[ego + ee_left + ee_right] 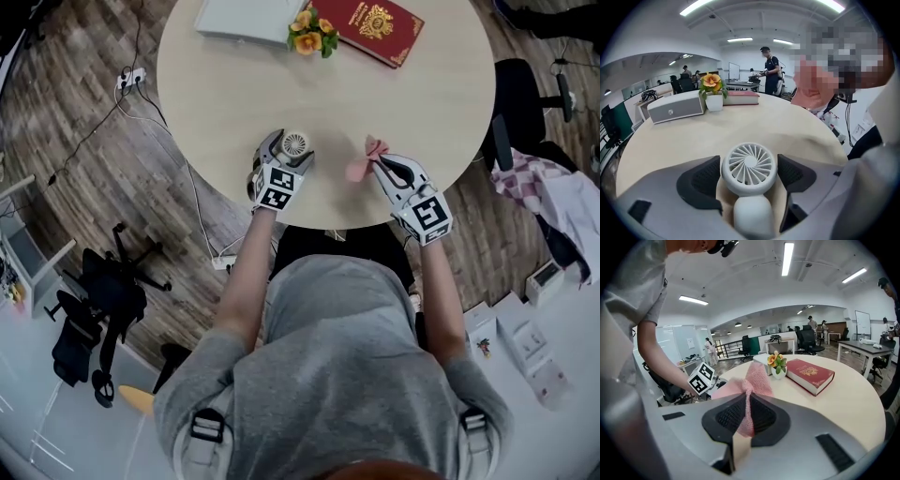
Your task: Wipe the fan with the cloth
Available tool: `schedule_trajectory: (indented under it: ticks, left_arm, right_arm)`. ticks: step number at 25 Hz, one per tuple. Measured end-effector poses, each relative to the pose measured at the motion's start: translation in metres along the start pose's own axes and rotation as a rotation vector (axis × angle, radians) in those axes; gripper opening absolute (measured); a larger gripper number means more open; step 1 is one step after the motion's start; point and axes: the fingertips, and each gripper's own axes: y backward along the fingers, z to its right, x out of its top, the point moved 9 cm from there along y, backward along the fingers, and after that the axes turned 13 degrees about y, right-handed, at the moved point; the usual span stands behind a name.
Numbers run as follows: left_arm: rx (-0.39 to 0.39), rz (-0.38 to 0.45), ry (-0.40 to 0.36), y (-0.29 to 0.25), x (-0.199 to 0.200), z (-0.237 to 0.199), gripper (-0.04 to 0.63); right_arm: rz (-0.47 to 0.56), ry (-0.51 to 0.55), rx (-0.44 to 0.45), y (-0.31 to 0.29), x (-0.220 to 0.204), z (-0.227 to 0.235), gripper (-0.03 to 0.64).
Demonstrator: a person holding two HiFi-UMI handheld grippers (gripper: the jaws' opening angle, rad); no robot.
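Three things are sitting along the round tabletop's (pixel 225 94) far edge: one white box-shaped device (pixel 246 17), one small white pot of orange flowers (pixel 311 36) just beside it, and one red book (pixel 375 28) with a gold emblem on the pot's other side. All three are lying well apart from the work at the near edge.

Two grippers are reaching over that near edge. The left gripper (pixel 287 150) is holding its jaws spread wide. The one small white fan (pixel 749 168) is sitting between them, its round grille facing the gripper's camera and its handle pointing back toward it. The pads are flanking the fan's head very closely and do not seem to be pressing on it.

The right gripper (pixel 382 165) is pinching the one pink cloth (pixel 364 161) with its jaws pressed together. The cloth's loose end is bunching out past the tips, near the fan but apart from it, with bare tabletop between them.

On the wooden floor, one black office chair (pixel 520 103) is standing by the table's right edge. White cables and one power strip (pixel 131 80) are trailing off to the left.
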Motion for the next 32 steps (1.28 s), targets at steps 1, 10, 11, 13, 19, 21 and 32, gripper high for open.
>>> schedule_trajectory:
  ticks: [1,10,11,13,19,21,32]
  left_arm:
    - [0.003,-0.007,0.003,-0.005,-0.002,0.0,0.374]
    - [0.018,0.024,0.029,-0.015,-0.008,-0.003,0.373]
    - [0.017,0.024,0.031,-0.015,-0.008,-0.004,0.373]
    - [0.017,0.021,0.033,-0.014,-0.008,-0.005,0.373]
    - [-0.031,-0.014,0.011,-0.009,-0.007,0.004,0.374]
    - [-0.053,-0.016,-0.013,-0.002,-0.005,0.011,0.374]
    - [-0.164,-0.008,-0.221,0.052,0.024,0.063,0.374]
  right_arm:
    - [-0.004,-0.001,0.004,0.001,-0.002,0.001,0.028]
    - [-0.022,0.0,0.032,0.003,-0.009,0.003,0.028]
    - [-0.02,0.002,0.035,0.002,-0.007,0.002,0.028]
    - [-0.013,0.01,0.044,-0.001,-0.004,-0.001,0.028]
    - [0.017,0.033,0.05,-0.004,0.015,-0.014,0.028]
    - [0.024,0.044,0.054,-0.007,0.021,-0.021,0.028]
    - [0.042,0.093,0.075,-0.025,0.055,-0.072,0.028]
